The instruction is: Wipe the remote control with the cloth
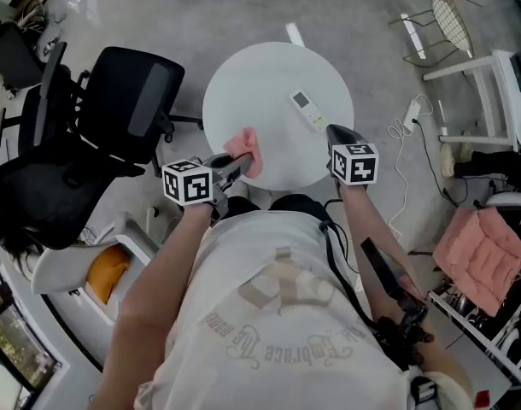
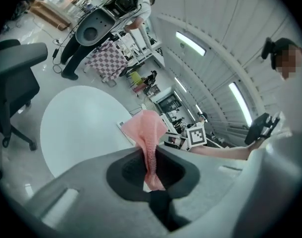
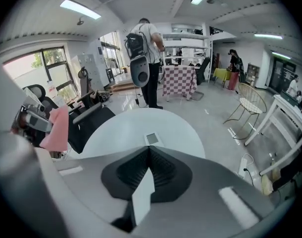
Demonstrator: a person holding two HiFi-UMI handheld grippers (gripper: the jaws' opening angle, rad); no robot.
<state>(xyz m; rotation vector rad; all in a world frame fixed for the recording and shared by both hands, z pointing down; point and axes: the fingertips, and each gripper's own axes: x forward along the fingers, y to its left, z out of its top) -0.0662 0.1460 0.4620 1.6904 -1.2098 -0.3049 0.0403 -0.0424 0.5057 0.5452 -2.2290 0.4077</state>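
The white remote control (image 1: 309, 109) slants over the round white table (image 1: 243, 84), its near end in my right gripper (image 1: 333, 132). In the right gripper view the jaws (image 3: 148, 148) are shut on the remote, seen edge-on; its display end (image 3: 151, 139) sticks out past the tips. The pink cloth (image 1: 244, 150) hangs from my left gripper (image 1: 233, 166) at the table's near edge, left of the remote. In the left gripper view the jaws (image 2: 150, 151) pinch the cloth (image 2: 150, 130), which bunches up beyond them. The right gripper's marker cube (image 2: 195, 135) shows behind it.
A black office chair (image 1: 128, 101) stands left of the table. A wire chair (image 1: 453, 15), a white frame (image 1: 482, 92) and a power strip with cable (image 1: 412, 109) are on the right. A pink cushion (image 1: 484, 248) lies lower right. A person with a backpack (image 3: 147, 58) stands beyond the table.
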